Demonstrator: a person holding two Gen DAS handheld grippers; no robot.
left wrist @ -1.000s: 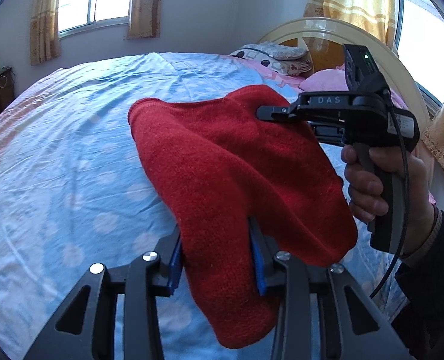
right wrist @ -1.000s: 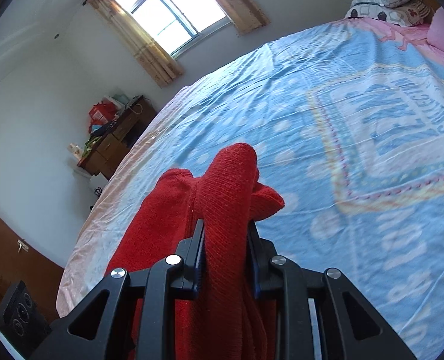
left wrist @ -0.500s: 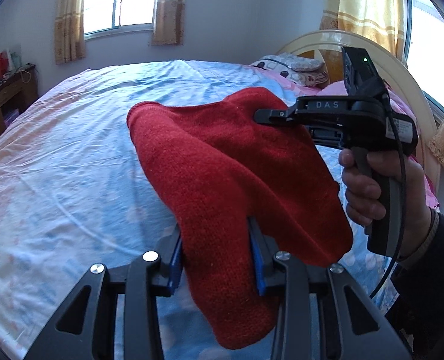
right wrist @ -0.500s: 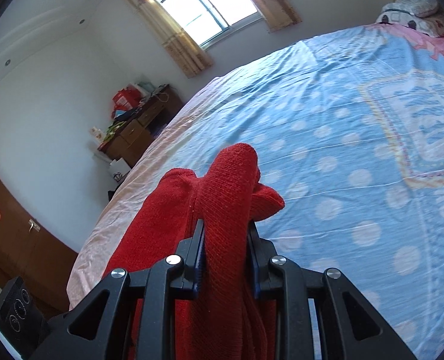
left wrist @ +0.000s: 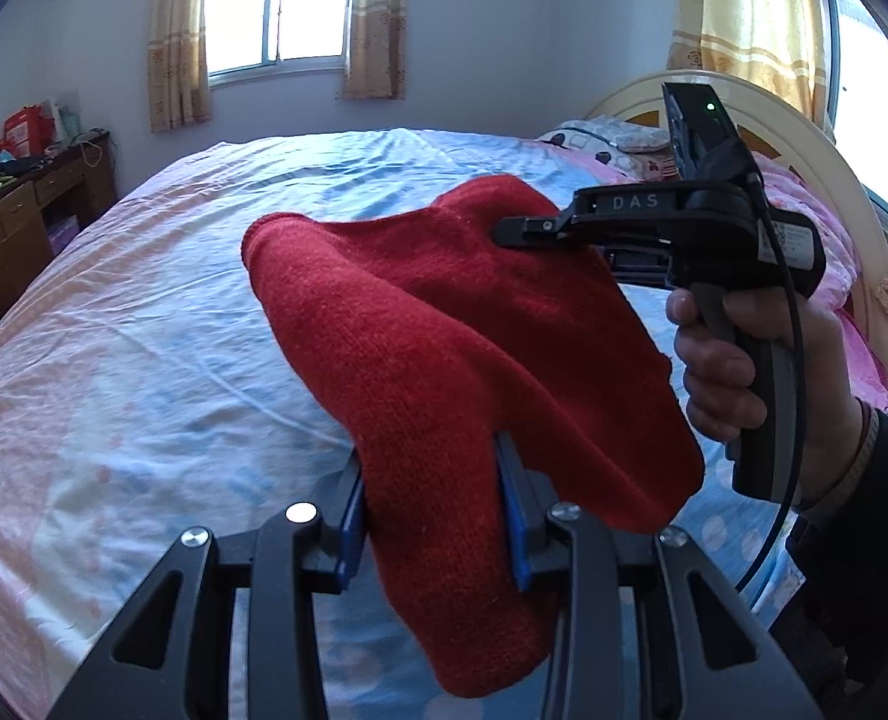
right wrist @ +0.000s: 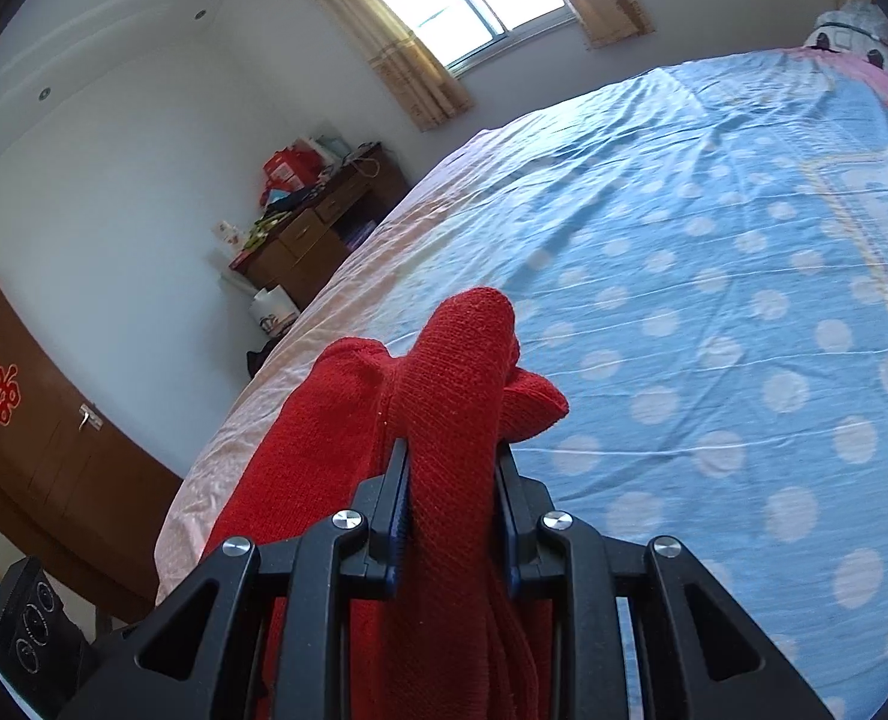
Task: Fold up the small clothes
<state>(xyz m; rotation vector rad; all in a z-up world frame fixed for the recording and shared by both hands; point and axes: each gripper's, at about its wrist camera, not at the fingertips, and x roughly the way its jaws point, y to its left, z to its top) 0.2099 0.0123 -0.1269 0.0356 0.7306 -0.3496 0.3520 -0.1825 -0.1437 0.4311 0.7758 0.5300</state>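
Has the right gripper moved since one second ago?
Yes. The right gripper, shut on the cloth, swung left: the desk is now nearer the centre.

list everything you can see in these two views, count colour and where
red knitted garment: 1, red, held up above the bed between both grippers
bed sheet: 1, light blue with pale dots and pink edges, covering the bed
pillows: at least 2, pink and patterned, at the headboard
headboard: 1, cream, curved, far right
wooden desk: 1, brown, by the wall, cluttered with a red bag
windows: 2, with yellow curtains
wooden door: 1, brown, with a red paper decoration
left gripper: 1, black with blue pads, shut on the garment
right gripper: 1, black, shut on the garment
right hand: 1, gripping the right gripper's handle
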